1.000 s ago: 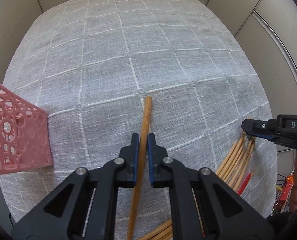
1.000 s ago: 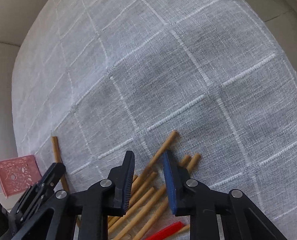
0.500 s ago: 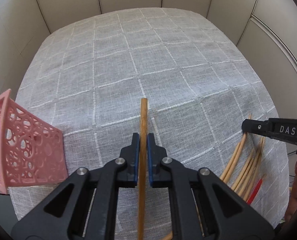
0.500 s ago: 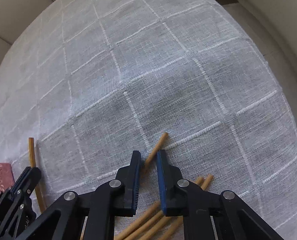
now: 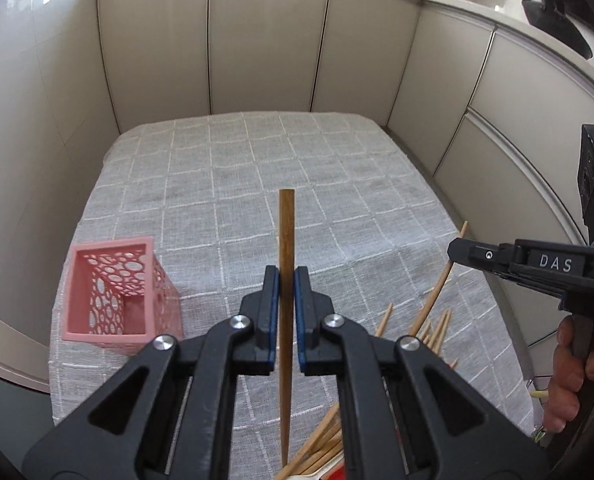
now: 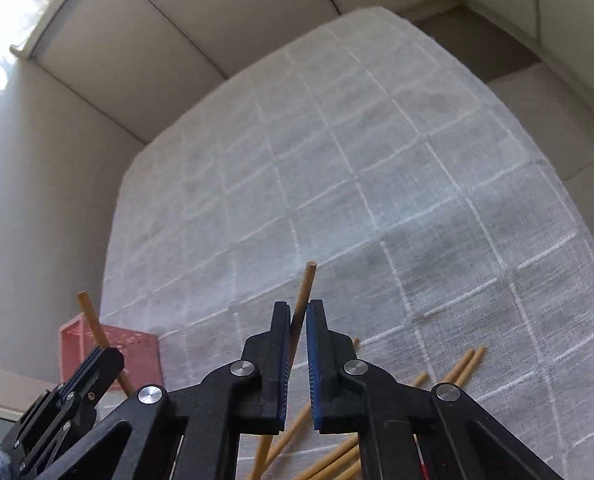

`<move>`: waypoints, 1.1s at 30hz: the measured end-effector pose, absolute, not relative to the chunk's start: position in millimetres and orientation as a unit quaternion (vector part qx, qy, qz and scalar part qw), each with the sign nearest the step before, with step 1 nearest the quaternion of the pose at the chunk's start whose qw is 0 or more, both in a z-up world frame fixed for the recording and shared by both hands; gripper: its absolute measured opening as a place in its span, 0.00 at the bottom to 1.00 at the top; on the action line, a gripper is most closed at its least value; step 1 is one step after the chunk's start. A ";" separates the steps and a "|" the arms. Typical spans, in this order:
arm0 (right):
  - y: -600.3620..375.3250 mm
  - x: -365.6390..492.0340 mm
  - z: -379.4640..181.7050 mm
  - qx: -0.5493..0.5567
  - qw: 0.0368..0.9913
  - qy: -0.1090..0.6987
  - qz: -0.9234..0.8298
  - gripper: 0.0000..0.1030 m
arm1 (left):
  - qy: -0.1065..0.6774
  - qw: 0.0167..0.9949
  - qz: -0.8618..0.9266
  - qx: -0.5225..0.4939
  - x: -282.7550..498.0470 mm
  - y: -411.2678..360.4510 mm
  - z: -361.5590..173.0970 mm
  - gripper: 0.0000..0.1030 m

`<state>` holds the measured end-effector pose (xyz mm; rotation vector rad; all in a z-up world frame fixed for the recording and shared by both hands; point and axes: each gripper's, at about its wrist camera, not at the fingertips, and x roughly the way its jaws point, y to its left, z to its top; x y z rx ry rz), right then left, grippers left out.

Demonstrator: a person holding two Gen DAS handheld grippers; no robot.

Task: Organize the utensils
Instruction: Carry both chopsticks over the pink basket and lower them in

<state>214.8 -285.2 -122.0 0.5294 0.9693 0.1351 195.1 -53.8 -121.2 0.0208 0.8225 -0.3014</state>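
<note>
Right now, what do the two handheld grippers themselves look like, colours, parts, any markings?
Both are matte black plastic. The left gripper has triangular cut-out arms, silver rivets at the pivots and blue ribbed pads lining its fingers. The right gripper is built the same; seen from the side in the left view it carries white "DAS" lettering and a small round mark near its tip. No cables or sleeves are clearly visible.

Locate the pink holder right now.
Left wrist view: pink holder stands upright at the tablecloth's near-left edge, left of the left gripper, apart from it.
</note>
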 end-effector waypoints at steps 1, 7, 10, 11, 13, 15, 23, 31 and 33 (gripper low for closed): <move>-281.5 204.9 -110.1 0.242 0.859 0.446 0.070 0.06 | 0.390 0.909 -0.147 0.007 191.4 -50.2 -114.2 0.08; -261.3 173.0 -59.4 0.194 0.900 0.377 0.101 0.04 | 0.328 0.934 -0.144 -0.013 161.6 -21.6 -68.8 0.08; -255.2 164.9 -37.5 0.180 0.915 0.344 0.110 0.04 | 0.292 0.946 -0.137 -0.029 149.7 -3.6 -45.7 0.08; -252.8 163.9 -30.9 0.179 0.918 0.334 0.115 0.04 | 0.283 0.949 -0.137 -0.035 147.1 1.6 -39.7 0.08; -248.5 160.4 -16.7 0.178 0.924 0.314 0.124 0.04 | 0.257 0.956 -0.132 -0.046 141.5 14.3 -24.2 0.08; -241.5 156.5 -0.8 0.179 0.930 0.294 0.131 0.04 | 0.234 0.963 -0.124 -0.057 138.1 25.5 -11.8 0.08; -201.0 164.0 32.3 0.180 0.937 0.248 0.171 0.04 | 0.181 0.979 -0.071 -0.063 145.5 49.7 -5.5 0.08; -172.2 185.1 39.4 0.204 0.927 0.236 0.210 0.04 | 0.168 0.985 -0.037 -0.027 162.2 49.4 -22.4 0.08; -162.0 192.7 35.6 0.198 0.927 0.238 0.214 0.04 | 0.183 0.982 -0.036 -0.014 172.5 48.7 -32.8 0.08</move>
